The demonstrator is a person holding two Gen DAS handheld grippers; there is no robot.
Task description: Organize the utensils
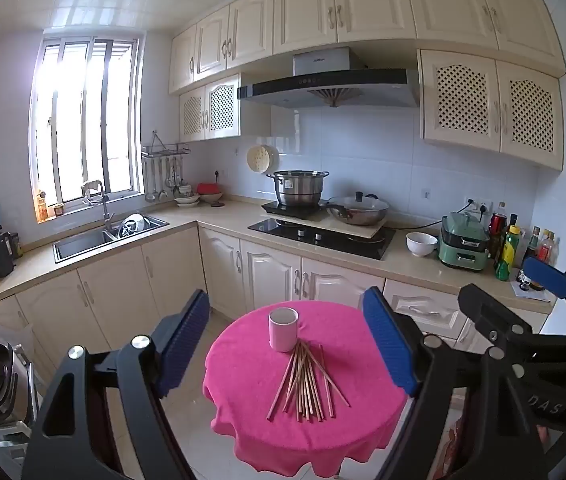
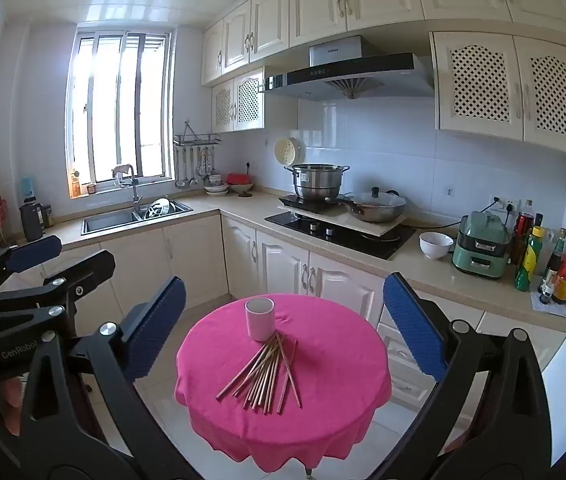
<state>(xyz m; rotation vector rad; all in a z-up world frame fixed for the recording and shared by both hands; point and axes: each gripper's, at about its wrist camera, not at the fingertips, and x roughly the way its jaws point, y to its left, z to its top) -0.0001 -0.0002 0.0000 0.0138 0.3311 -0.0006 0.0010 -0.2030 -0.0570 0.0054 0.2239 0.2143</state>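
Our left hand-held gripper has black angular arms, silver screws and ribbed blue pads. Our right hand-held gripper matches. White "GenRobot" lettering marks one body.

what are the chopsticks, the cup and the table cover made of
Chopsticks: likely wood or bamboo, with a matte tan-brown, thin straight look.
Cup: probably ceramic, though plastic is possible; smooth, pale pink-white, thick rim.
Table cover: cloth, maybe terry; fuzzy matte pink, draping in folds at the edge.
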